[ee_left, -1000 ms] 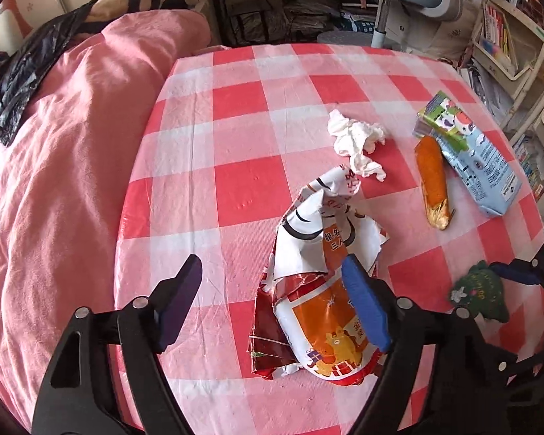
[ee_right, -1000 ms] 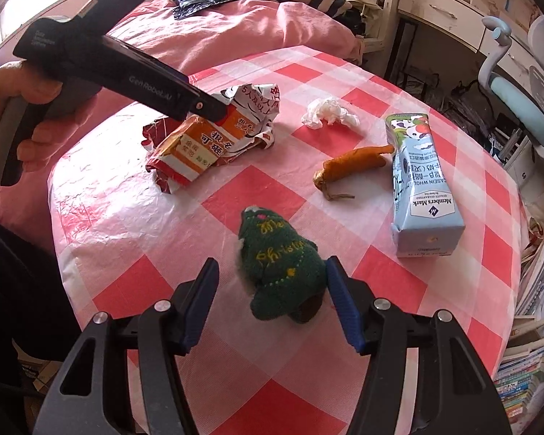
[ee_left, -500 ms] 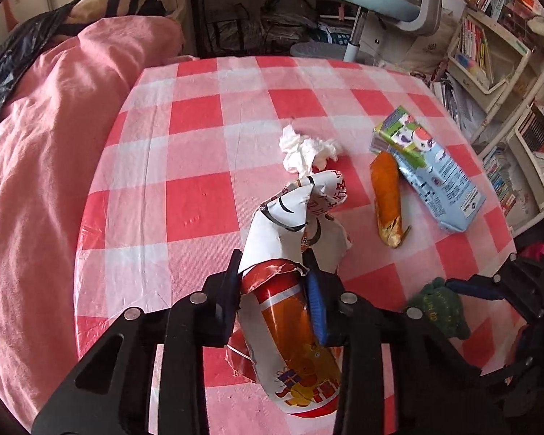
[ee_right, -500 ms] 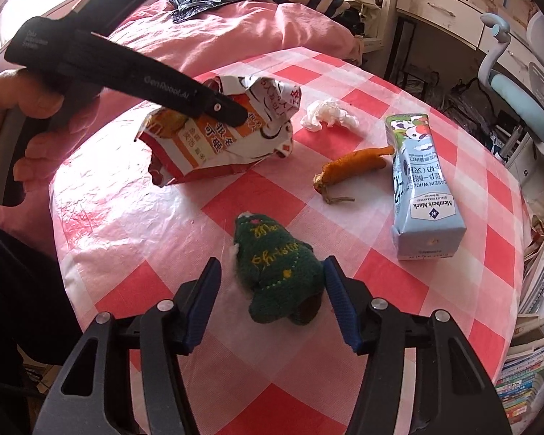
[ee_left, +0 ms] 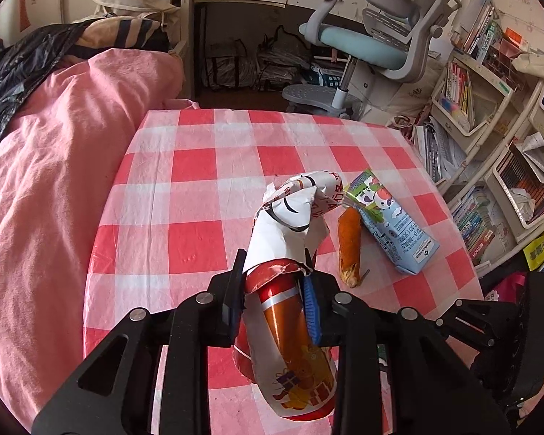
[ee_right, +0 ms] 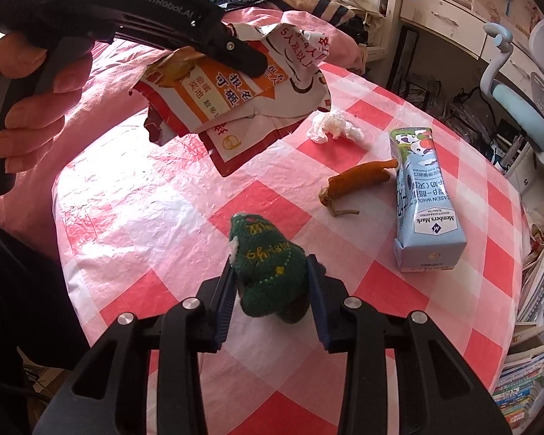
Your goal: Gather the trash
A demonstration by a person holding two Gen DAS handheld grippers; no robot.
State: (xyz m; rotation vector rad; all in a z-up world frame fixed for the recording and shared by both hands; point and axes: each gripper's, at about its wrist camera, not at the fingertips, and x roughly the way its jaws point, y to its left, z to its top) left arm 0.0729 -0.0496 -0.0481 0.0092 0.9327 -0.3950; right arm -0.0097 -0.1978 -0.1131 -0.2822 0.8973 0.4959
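My left gripper is shut on a torn orange and white paper wrapper and holds it well above the checked table; the wrapper also shows in the right wrist view. My right gripper is shut on a green knitted Christmas tree toy that rests on the table. A crumpled white tissue, an orange carrot and a blue milk carton lie on the table beyond it.
A pink quilt lies along the table's left side. An office chair and bookshelves stand behind and to the right. The table edge runs close to the carton.
My left gripper closed on the wrapper and lifted it off the table. My right gripper closed on the green tree toy, which was between open fingers before.
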